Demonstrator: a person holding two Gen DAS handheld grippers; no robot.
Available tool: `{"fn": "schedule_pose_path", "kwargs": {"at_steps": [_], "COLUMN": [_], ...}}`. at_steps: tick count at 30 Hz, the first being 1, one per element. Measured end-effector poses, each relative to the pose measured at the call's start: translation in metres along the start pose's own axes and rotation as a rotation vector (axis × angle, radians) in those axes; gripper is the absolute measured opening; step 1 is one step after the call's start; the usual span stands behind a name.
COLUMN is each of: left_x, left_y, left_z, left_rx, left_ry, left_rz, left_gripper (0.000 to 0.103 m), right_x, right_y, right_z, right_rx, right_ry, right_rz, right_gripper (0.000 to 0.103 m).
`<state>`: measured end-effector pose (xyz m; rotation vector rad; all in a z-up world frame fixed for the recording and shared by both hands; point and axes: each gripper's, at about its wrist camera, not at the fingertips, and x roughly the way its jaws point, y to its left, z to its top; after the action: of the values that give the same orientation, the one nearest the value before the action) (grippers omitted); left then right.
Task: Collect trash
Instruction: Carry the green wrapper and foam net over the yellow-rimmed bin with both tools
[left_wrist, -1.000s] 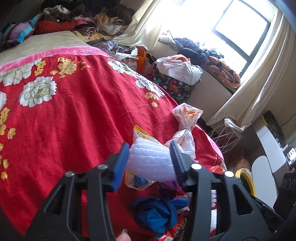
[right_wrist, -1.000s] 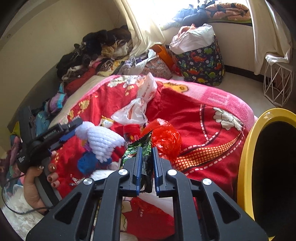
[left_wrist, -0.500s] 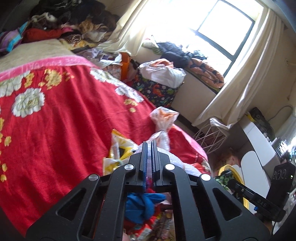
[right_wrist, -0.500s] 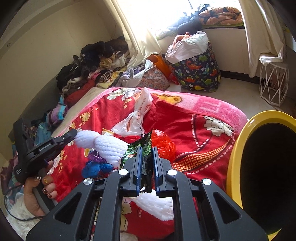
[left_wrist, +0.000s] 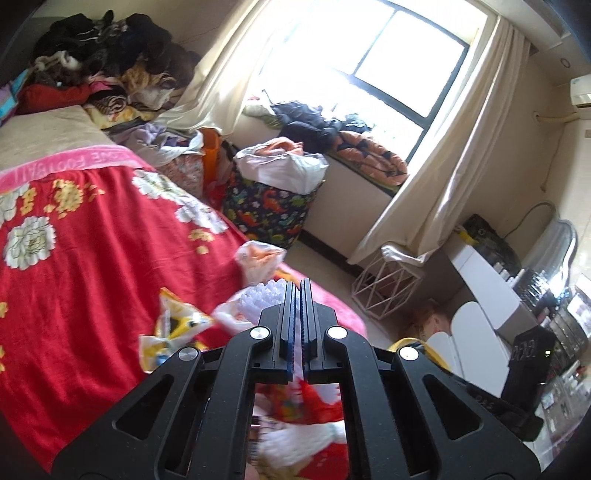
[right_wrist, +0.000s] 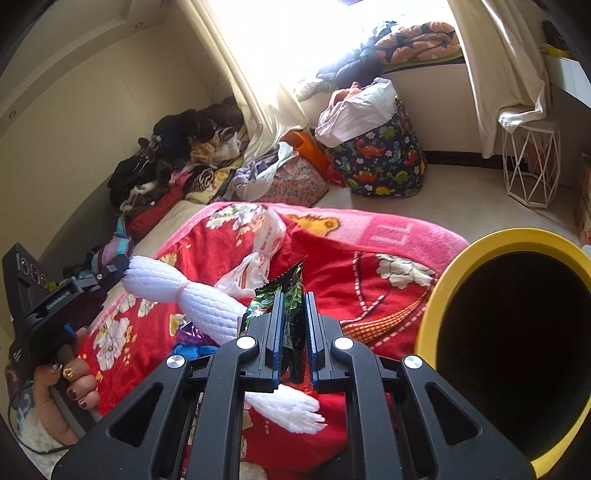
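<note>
Sunlit bedroom clutter is surrounding a bed whose red floral blanket (right_wrist: 373, 258) is carrying the trash. Over it, the right gripper (right_wrist: 293, 321) is clamping a green snack wrapper (right_wrist: 286, 295) between its blue pads, the wrapper's serrated top edge sticking up above the fingers and its lower part disappearing behind them. Just right of it, the yellow-rimmed bin (right_wrist: 439, 295) is gaping, its dark inside showing nothing and its far side cut off by the frame edge.

To the left, the left gripper (right_wrist: 118, 267) is pinching one end of a white foam net sleeve (right_wrist: 192, 295), which is stretching across toward the right gripper and passing behind it. In the left wrist view the same gripper (left_wrist: 297, 306) is showing its fingers pressed nearly together, with only a sliver of the foam sleeve (left_wrist: 262, 297) peeking out beside them. A knotted white plastic bag (right_wrist: 266, 251) is lying on the blanket behind the wrapper, a yellow snack packet (left_wrist: 173, 328) is resting near the blanket's edge, and blue and purple scraps (right_wrist: 192, 343) are half hidden under the sleeve. Another white foam piece (right_wrist: 291, 406) is lying below the right gripper, partly covered by its frame. Beyond the bed, a dinosaur-print basket (right_wrist: 376, 162) is sitting on the floor.
</note>
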<state>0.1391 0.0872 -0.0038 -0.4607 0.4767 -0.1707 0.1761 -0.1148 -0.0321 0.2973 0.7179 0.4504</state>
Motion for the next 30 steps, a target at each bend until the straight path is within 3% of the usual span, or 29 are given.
{"fn": "schedule_pose_path", "kwargs": {"at_steps": [30], "left_x": [0.022], "left_y": [-0.113], "left_z": [-0.023], "left_rx": [0.129], "left_ry": [0.049], "left_rz": [-0.184], "left_gripper": [0.0], "right_x": [-0.077], "right_y": [-0.112], "right_z": [0.004], "right_rx": [0.22], "right_ry": [-0.142], "right_rz": [-0.148], "right_gripper": [0.011]}}
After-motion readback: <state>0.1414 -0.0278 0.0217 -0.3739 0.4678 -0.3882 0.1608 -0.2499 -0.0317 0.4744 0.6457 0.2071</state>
